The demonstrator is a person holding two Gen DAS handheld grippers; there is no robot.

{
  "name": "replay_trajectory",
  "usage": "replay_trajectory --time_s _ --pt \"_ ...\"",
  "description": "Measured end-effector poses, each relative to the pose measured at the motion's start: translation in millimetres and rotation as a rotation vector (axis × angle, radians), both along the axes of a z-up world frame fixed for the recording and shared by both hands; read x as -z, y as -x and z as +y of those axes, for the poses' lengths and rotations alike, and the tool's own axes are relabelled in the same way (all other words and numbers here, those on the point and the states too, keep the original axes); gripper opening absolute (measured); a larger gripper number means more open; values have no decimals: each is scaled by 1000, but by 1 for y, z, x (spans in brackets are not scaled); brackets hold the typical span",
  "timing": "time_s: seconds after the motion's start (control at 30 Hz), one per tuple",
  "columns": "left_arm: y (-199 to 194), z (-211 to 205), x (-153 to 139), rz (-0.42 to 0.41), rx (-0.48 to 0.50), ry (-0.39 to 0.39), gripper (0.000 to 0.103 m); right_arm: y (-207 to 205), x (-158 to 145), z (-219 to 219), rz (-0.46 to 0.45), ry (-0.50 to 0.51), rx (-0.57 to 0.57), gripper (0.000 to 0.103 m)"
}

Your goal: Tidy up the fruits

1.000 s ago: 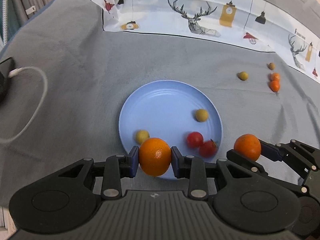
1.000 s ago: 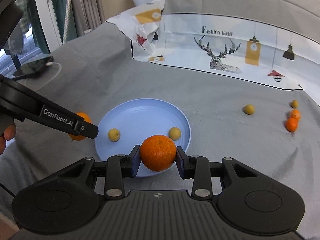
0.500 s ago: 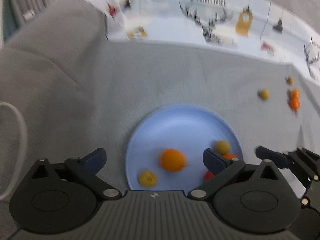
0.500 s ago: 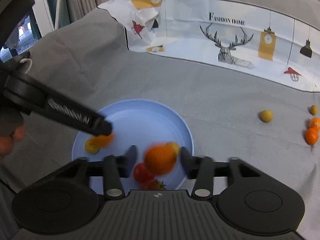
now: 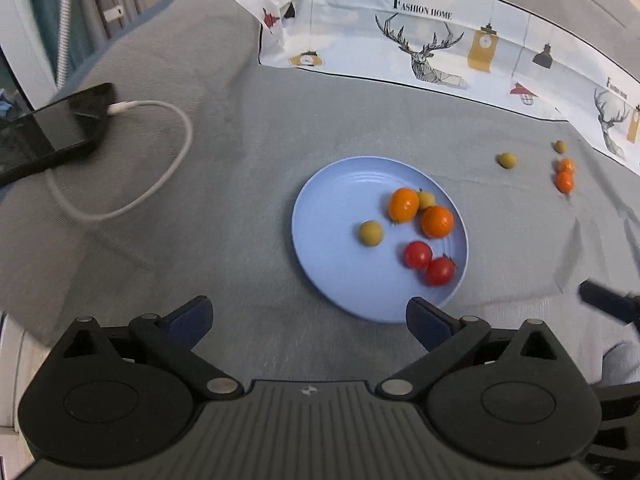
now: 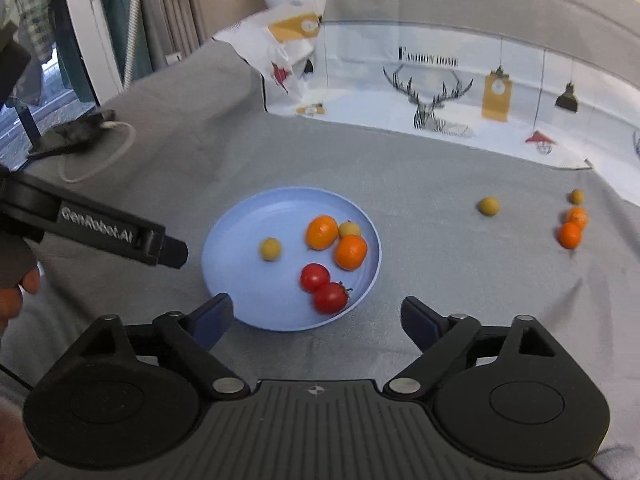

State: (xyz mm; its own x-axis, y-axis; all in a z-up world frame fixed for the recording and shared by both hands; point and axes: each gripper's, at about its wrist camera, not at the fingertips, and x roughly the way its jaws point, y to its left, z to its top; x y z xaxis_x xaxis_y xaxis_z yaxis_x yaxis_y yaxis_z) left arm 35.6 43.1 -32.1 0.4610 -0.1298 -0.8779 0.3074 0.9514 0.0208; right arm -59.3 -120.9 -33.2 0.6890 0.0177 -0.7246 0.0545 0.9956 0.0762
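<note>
Covering the bench (image 5: 248, 208) is a grey cloth, with a white printed sheet (image 5: 440, 40) of deer and lamps standing along its far edge and curtains (image 6: 168, 12) at the left. A dark phone (image 5: 48, 132) on a looped white cable (image 5: 160, 176) lies at the near-left. Plenty of bare cloth lies between the phone and the blue plate (image 5: 332, 216), and more to the plate's right.

On the plate sit two oranges (image 5: 404, 204), touching a small yellow-green fruit (image 5: 426, 199), another yellow-green one (image 5: 371, 233) apart, and two red tomatoes (image 5: 418, 255) side by side near the rim. Well off to the right lie loose fruits (image 5: 565, 181) on the cloth.

Left gripper (image 5: 308, 316) and right gripper (image 6: 316, 314) both hang short of the plate, fingers spread wide, holding nothing.
</note>
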Motion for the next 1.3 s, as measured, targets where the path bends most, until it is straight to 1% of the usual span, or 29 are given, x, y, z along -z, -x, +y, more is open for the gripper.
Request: replay_trajectory --time_s 0.07,0.17,0.3,0.43,0.7,0.83,1.13,1.3 --pt "14 5 -6 -26 -13 -9 103 14 -11 7 -33 21 -1 97" --pt "36 9 -18 -59 -13 4 103 35 -24 15 -69 41 -6 98" --pt "65 12 -36 -122 1 25 103 60 -37 24 -118 65 -8 98" --pt "89 13 -50 -167 15 35 103 84 -50 29 -168 87 0 99" --pt "128 7 -66 -238 68 32 103 119 -66 33 -231 104 27 99" --pt "137 8 -69 -249 72 38 103 131 -68 38 -246 126 27 99" --pt "141 15 -76 -278 45 44 103 142 -74 39 -276 146 34 100" --pt "140 14 -76 -271 42 35 103 145 -75 41 -283 152 29 100"
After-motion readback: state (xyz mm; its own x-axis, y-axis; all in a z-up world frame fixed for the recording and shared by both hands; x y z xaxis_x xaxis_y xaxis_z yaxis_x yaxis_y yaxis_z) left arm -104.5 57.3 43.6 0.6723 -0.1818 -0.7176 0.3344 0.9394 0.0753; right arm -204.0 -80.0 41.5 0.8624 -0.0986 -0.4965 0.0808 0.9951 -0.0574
